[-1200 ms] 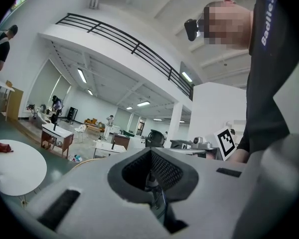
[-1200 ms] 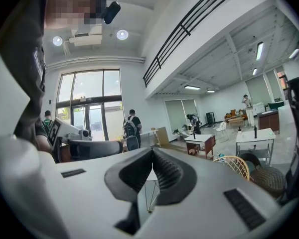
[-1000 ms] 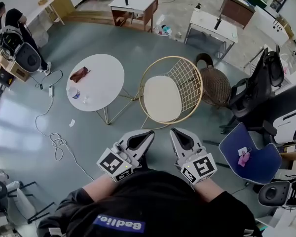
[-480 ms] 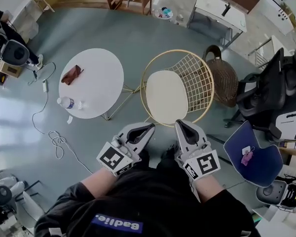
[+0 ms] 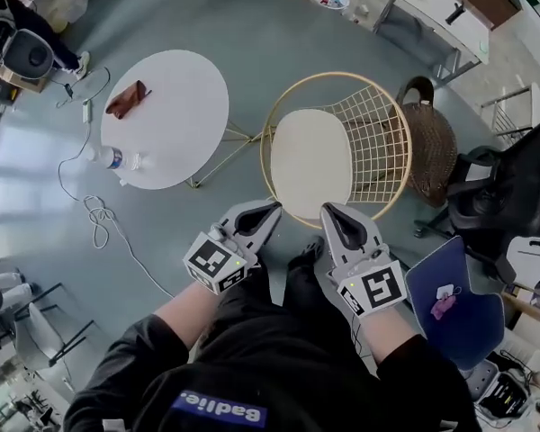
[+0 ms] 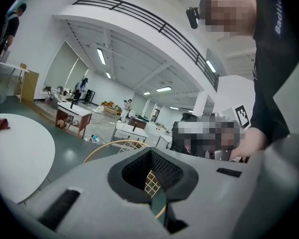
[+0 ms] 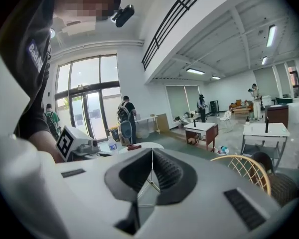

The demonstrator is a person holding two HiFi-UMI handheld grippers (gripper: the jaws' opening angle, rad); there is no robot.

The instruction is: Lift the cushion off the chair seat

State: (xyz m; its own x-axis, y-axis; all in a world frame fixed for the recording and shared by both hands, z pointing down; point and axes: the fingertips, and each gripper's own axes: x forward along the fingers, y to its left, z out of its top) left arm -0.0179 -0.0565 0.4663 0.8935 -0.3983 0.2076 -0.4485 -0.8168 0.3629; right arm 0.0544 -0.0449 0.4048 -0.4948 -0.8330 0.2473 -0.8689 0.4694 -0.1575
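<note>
Cushion [image 5: 310,165] only shows up in the head view, lying flat on the seat of the chair [image 5: 384,133]. Both gripper views catch just a slice of the gold rim and wire grid, no pad at all. It sits at about 12 o'clock from the left gripper [image 5: 270,207] and right gripper [image 5: 328,210], just past their tips, not touched. Both sets of jaws are pressed together with nothing between them. Pad is a smooth off-white oval, chair's a round gold wire basket. Round white table [image 5: 175,106] is off at 10 o'clock.
</note>
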